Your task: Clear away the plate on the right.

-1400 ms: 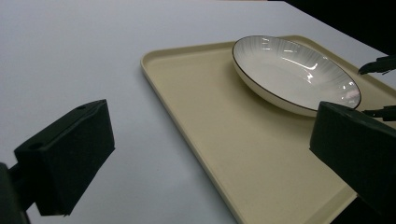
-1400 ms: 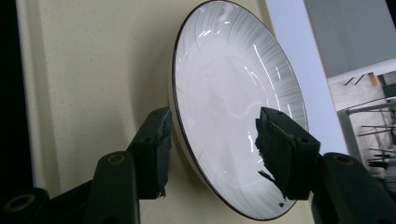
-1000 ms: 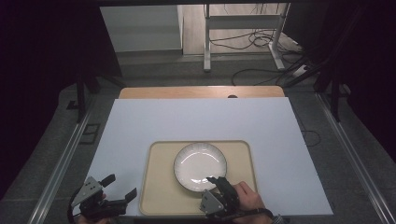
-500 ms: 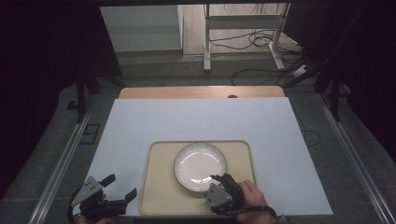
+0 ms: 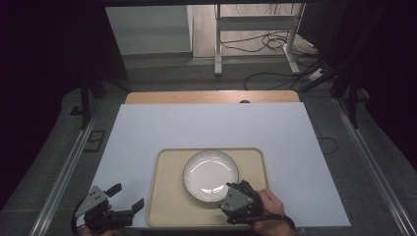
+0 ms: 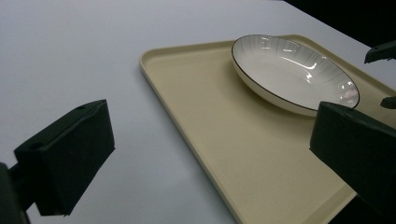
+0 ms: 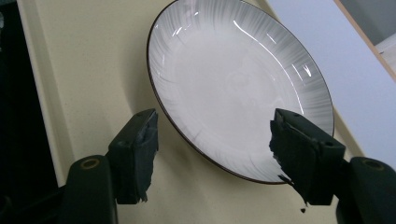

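Observation:
A white plate [image 5: 210,174] with a thin dark rim lies on a beige tray [image 5: 164,196] at the near middle of the table. My right gripper [image 5: 235,188] is at the plate's near right rim. In the right gripper view [image 7: 217,154] its jaws have just been opening: one pad hangs over the tray, the other over the plate [image 7: 233,84], the rim lies between them, and neither presses on it. My left gripper [image 5: 127,196] rests off the tray's near left corner, open and holding nothing [image 6: 212,149], facing the tray [image 6: 210,116] and the plate [image 6: 289,65].
The tray sits on a white tabletop [image 5: 211,125] with a wooden strip [image 5: 211,97] along its far edge. Beyond it are metal frame legs [image 5: 217,39] and cables [image 5: 265,44] on the floor. The right gripper's jaw tips [image 6: 380,51] reach in at the edge of the left gripper view.
The right gripper's jaws have spread wider at the plate's near rim. The plate, the tray and the left gripper have stayed where they were.

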